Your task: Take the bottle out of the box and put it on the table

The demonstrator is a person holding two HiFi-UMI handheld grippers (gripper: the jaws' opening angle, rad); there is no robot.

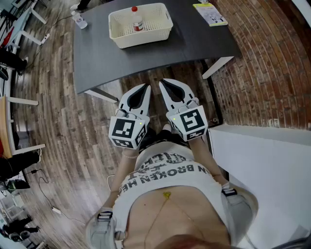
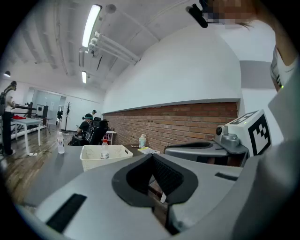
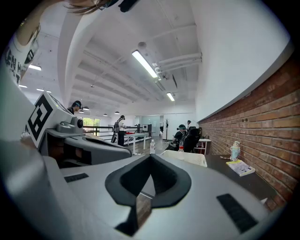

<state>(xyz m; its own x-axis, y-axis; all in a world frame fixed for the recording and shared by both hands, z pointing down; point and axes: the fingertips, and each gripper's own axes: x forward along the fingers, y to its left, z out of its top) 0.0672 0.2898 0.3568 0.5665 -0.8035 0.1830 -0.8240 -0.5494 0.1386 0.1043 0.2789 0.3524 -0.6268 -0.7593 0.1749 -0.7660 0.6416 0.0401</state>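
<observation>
Both the left gripper (image 1: 146, 86) and right gripper (image 1: 162, 82), jaws together and empty, sit well short of the box (image 1: 116, 30); inside it the bottle (image 1: 137, 19) stands upright, marginally nearer the left.

The box (image 1: 142, 39) sits on the table (image 1: 97, 61) at 12 o'clock from the grippers, with the bottle (image 1: 137, 19) standing in it. A second bottle (image 1: 79, 20) stands on the table at the box's 9 o'clock and a booklet (image 1: 210, 13) lies at its 3 o'clock — both apart from it. The left gripper (image 1: 145, 87) is just beside the right gripper (image 1: 163, 83), at its 9 o'clock — both over the floor (image 1: 63, 126) before the table's near edge, well apart from the box.
</observation>
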